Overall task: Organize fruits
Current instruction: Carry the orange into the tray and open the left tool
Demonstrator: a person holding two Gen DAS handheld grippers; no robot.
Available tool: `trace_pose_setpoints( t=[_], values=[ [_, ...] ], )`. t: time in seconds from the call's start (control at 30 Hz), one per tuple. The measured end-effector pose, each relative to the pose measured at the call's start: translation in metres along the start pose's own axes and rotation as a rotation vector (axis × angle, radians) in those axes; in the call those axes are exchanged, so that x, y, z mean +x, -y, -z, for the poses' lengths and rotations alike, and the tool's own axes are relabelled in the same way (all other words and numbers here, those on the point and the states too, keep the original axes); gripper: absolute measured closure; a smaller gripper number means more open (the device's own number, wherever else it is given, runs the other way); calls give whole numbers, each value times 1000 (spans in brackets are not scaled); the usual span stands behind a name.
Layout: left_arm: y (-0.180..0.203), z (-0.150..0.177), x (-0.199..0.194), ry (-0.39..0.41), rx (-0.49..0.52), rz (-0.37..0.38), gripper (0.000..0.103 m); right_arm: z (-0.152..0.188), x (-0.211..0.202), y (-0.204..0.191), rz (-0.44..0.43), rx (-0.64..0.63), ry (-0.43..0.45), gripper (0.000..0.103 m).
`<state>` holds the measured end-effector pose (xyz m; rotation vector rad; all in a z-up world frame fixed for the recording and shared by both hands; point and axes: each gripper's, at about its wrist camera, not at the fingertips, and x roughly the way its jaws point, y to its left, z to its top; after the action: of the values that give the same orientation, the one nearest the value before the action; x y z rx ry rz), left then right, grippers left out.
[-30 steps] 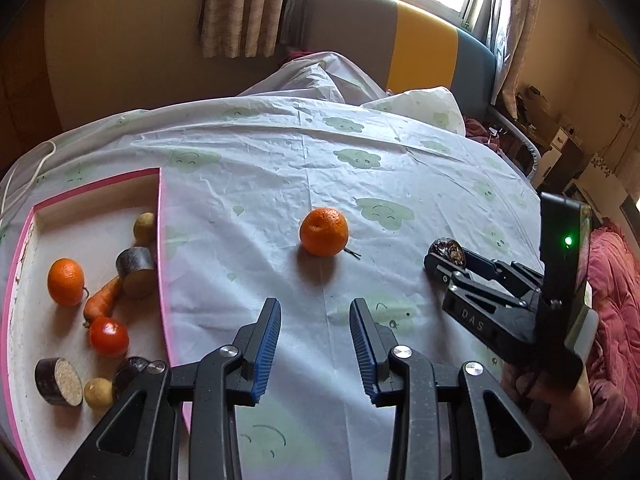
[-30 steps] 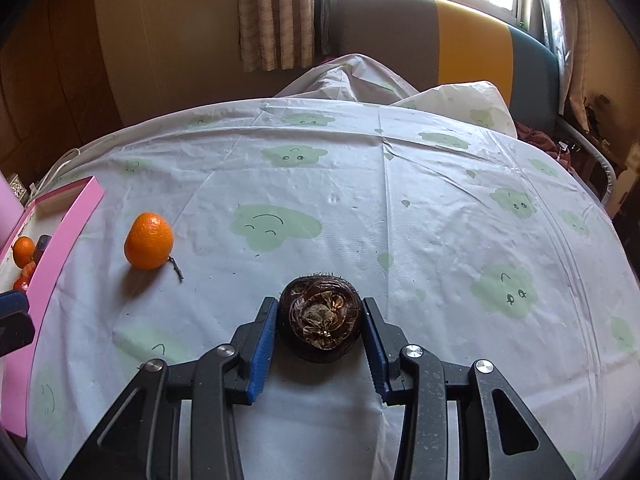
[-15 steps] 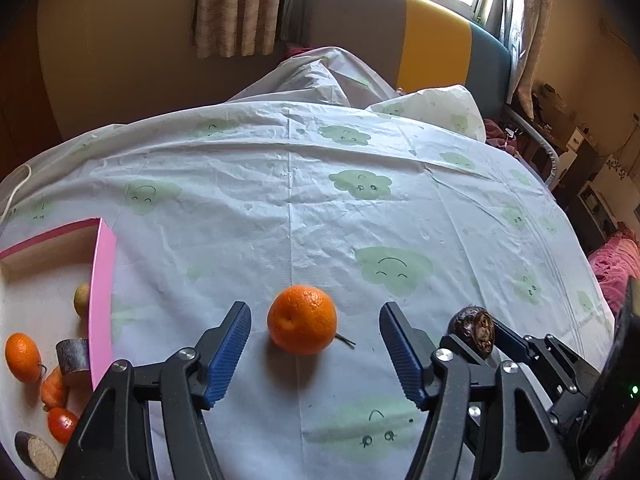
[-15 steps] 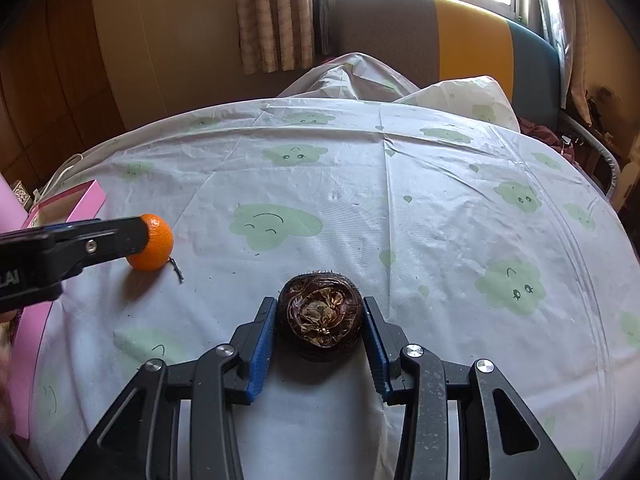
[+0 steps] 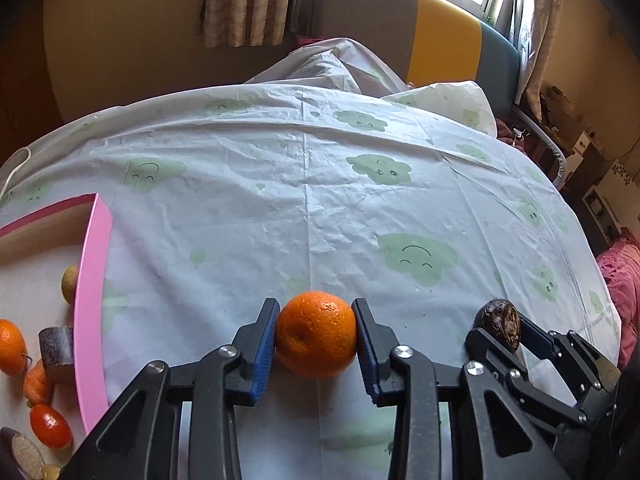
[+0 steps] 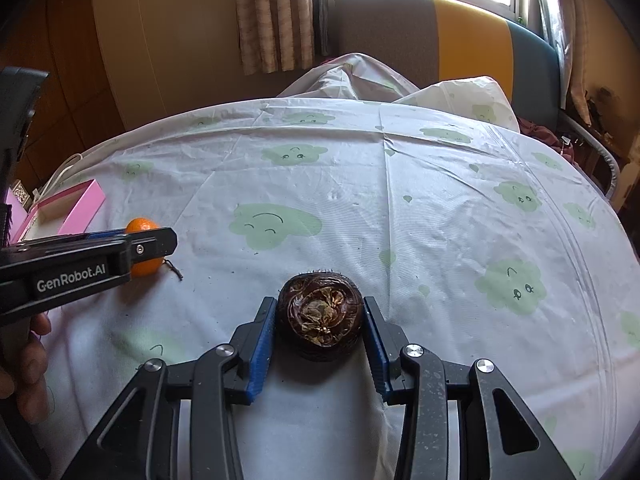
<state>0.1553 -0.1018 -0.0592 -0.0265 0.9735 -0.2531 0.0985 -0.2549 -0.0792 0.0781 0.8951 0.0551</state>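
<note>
My left gripper (image 5: 316, 340) is shut on an orange mandarin (image 5: 316, 336) that rests on the white cloud-print tablecloth (image 5: 320, 200). My right gripper (image 6: 320, 328) is shut on a dark brown round fruit (image 6: 320, 322), low over the cloth. In the left wrist view the right gripper (image 5: 500, 326) with its brown fruit (image 5: 500, 322) is just to the right. In the right wrist view the left gripper (image 6: 148, 240) and the mandarin (image 6: 144, 268) are at the left.
A pink-rimmed tray (image 5: 94, 280) at the left holds a mandarin (image 5: 10, 346), a carrot (image 5: 36, 384), a small tomato (image 5: 50, 426), a cut dark piece (image 5: 56, 350) and other produce. A padded headboard (image 5: 400, 32) and curtains stand behind the table.
My left gripper moved forward around the mandarin and closed on it. My right gripper kept hold of the brown fruit and barely moved.
</note>
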Motion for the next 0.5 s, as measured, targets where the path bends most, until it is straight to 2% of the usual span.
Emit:
trace_pose_setpoints(
  t=[0.27,0.37,0.5],
  values=[
    [14,56,-52,76,85,-3,66,0,0,-1,12,-12,-4,61],
    [12,73,-43,33,76,-3,65,0,1,-2,16,-17,-5,61],
    [8,77,-42,48,68,13,65,0,1,-5,28,-27,-6,61]
  ],
)
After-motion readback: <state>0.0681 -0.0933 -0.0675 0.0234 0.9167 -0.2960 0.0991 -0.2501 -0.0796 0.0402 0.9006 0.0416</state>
